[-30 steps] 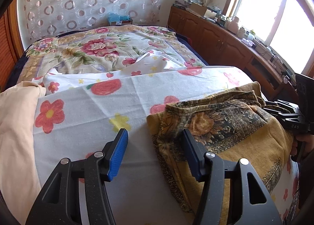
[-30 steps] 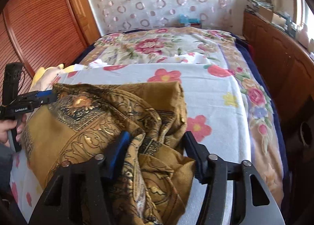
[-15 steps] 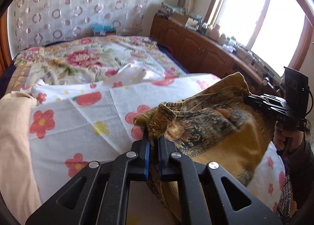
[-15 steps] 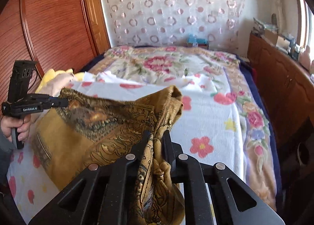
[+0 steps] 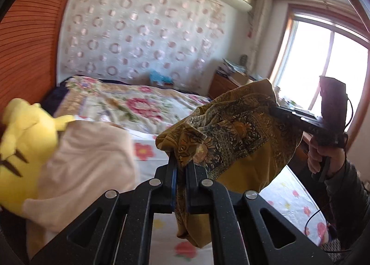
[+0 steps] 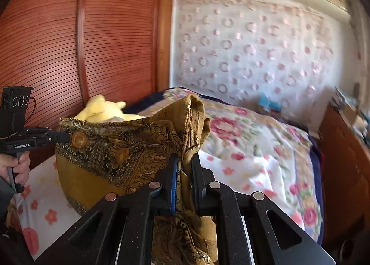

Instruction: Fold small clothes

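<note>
Mustard patterned garment [image 5: 233, 135] up in the air above the bed [image 5: 143, 147], slung between two grips and touching nothing else that shows. Left gripper [image 5: 181, 172] with fingers [image 5: 172, 177] pinched tight on one bunched end; right gripper [image 6: 185, 172] with fingers [image 6: 174, 177] likewise clamped on the opposite bunched end. Long axis of the cloth running straight from one gripper to the other, roughly level, upper edge fairly taut, the plain mustard part bellying down below it in a loose pouch. Each end right at its own fingers, so neither hand nearer than the other; the slack middle well apart from both. Probably the spreading step before a fold: next move likely a matter of drawing the ends apart along that axis and lowering the hanging part flat onto the flowered sheet [image 6: 242, 172]. Yellow plush toy [image 5: 25, 140] and a pale pink cloth [image 5: 92, 156] off to the left side of the bed, near the landing spot.
</note>
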Available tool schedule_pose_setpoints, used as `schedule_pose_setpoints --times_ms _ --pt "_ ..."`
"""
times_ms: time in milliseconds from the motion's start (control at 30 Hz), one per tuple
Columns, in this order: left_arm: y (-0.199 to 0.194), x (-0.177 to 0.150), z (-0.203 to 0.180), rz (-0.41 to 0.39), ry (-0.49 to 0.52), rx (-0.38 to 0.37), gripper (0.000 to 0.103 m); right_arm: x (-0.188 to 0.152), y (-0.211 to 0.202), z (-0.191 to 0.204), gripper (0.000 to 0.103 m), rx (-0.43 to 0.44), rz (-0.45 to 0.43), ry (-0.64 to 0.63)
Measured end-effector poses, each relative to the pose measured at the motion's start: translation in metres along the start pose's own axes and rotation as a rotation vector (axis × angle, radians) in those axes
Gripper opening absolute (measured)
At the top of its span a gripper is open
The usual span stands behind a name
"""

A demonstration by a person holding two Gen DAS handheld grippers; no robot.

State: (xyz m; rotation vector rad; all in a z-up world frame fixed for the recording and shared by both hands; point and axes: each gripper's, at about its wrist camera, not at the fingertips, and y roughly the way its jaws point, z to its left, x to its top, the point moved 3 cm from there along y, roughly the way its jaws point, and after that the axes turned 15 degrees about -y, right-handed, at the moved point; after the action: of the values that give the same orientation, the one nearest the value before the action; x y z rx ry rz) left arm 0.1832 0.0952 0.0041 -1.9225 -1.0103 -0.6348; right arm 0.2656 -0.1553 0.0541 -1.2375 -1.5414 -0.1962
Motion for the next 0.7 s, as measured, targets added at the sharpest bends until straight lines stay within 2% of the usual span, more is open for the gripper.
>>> schedule_pose_setpoints --times_ms 167,300,500,600,667,700 --pt "-0.022 0.009 0.056 -0.090 -0.104 0.087 0.006 0.067 0.059 0.019 0.010 0.098 -0.024 -0.125" --pt "-0.020 -0.002 0.094 -0.109 -0.187 0.162 0.006 0.109 0.116 0.037 0.011 0.157 -0.002 -0.247" --pt "-0.012 -0.027 0.131 -0.093 -0.246 0.279 0.006 0.150 0.217 0.075 0.011 0.213 0.059 -0.360" --pt "-0.008 -0.035 0.140 -0.073 -0.249 0.339 0.006 0.165 0.261 0.087 0.013 0.240 0.072 -0.353" --pt "-0.004 -0.042 0.139 -0.052 -0.215 0.391 0.006 0.176 0.286 0.091 0.021 0.244 0.102 -0.324" --pt "-0.005 -0.046 0.141 -0.045 -0.208 0.401 0.006 0.179 0.286 0.087 0.023 0.245 0.128 -0.304"
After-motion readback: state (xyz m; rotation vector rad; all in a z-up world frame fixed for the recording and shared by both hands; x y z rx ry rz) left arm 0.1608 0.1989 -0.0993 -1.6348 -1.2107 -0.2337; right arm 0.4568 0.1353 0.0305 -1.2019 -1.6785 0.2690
